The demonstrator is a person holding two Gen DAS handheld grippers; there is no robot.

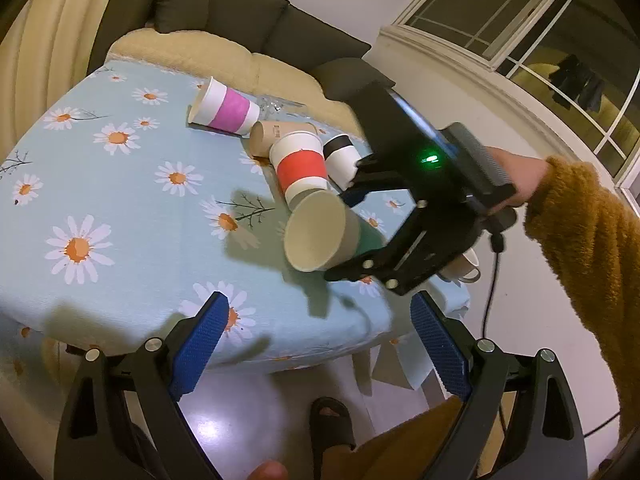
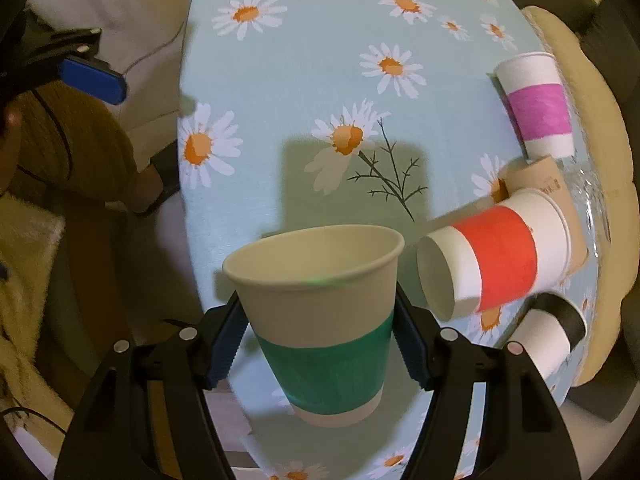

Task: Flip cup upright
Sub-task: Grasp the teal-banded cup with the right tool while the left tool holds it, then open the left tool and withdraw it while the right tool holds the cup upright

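Green-banded cup [image 2: 320, 320], clamped mid-wall by right claw [image 2: 320, 336].
Held clear of desk [image 2: 280, 80] for turning; left claw [image 1: 320, 344] wide, idle.

Right tongs [image 1: 352, 236] clamp tilted green-banded beige paper cup [image 1: 320, 236] above daisy-print blue table [image 1: 132, 216]; left tongs [image 1: 320, 344] spread wide, holding nothing.

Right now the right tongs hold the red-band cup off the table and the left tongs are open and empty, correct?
Wrong cup. The right tongs grip the green-band cup, as the right wrist view shows; the red-band cup lies on its side on the table. The left tongs are open and empty.
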